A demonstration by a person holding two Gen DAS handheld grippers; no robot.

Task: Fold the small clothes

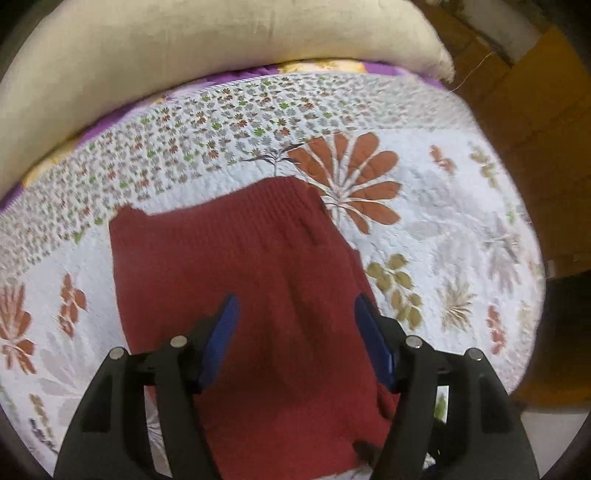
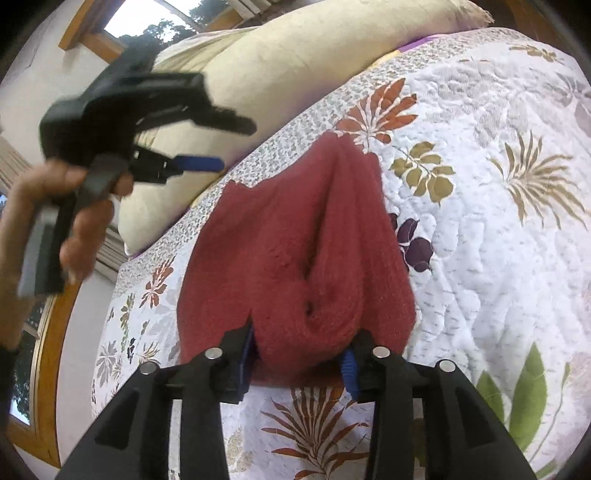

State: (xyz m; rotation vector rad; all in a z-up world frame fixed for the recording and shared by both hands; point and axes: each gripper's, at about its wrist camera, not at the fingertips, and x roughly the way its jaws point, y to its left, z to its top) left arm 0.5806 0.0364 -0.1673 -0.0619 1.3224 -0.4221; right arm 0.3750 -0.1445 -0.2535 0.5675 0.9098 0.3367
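While the quilt point(image 1: 424, 206) takes up most of both views, it's white, stitched, w/ rust flowers, olive leaves and a border of tiny flowers; a purple edge shows under it at the far side. A cream pillow point(image 1: 192, 48) lies along that far edge. Beyond the bed corner the left cam shows brown wood, blurry, can't tell what it is.

The knit point(image 1: 243, 280), a dark red ribbed piece, lies flat on the quilt, roughly mid-bed. My left gripper point(image 1: 295, 325) hangs above it, blue pads wide apart, nothing between them, not touching the cloth as far as I can see.

The right cam gives what the left can't: a window point(image 2: 147, 18) w/ wood frame and trees outside, a pale wall, more wood trim low on the left. It also shows my left hand point(image 2: 70, 206) wrapped round the left gripper's handle, raised off the bed in front of the pillow, blurred, fingers spread.

My right gripper point(image 2: 299, 350) is low at the near edge of the knit. The cloth bunches into a thick fold that sits between the pads, both of which meet the fabric's sides, jaws still fairly wide. Looks like a hold on the fold, but can't tell for sure whether it's pinched or only straddled. From here the knit is creased down the middle, w/ a small pucker near the near edge.
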